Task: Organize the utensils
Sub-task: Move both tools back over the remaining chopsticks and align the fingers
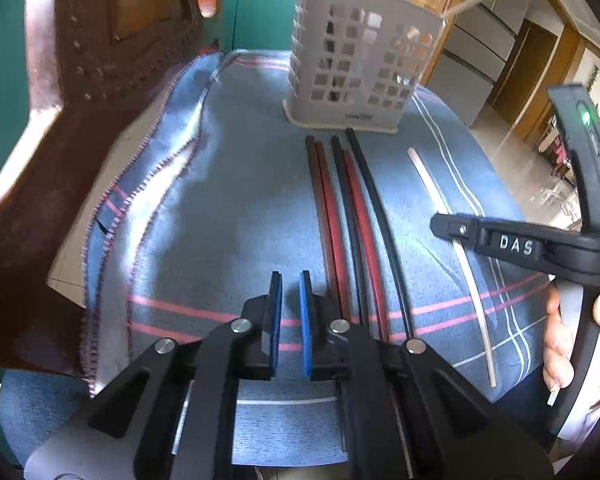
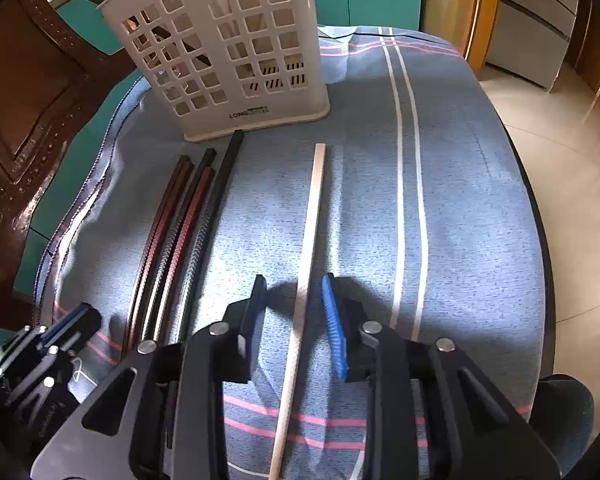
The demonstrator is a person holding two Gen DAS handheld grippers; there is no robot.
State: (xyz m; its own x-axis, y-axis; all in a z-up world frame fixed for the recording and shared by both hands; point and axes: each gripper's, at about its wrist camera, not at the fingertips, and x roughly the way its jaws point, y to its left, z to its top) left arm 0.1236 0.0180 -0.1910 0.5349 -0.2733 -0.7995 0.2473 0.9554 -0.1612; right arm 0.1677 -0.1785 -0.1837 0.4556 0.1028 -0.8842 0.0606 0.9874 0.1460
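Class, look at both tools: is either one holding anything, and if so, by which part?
Nothing is held. The pale chopstick lies between the right tool's open pads, untouched; the left tool is empty.

You have 5 dark chopsticks (image 2: 180, 232), red-brown and black, lying flat side by side on the cloth, running from near to far, far ends just short of the white slotted holder (image 2: 228, 48). 1 pale chopstick (image 2: 306, 248) lies alone to their right. The holder stands upright at the far side
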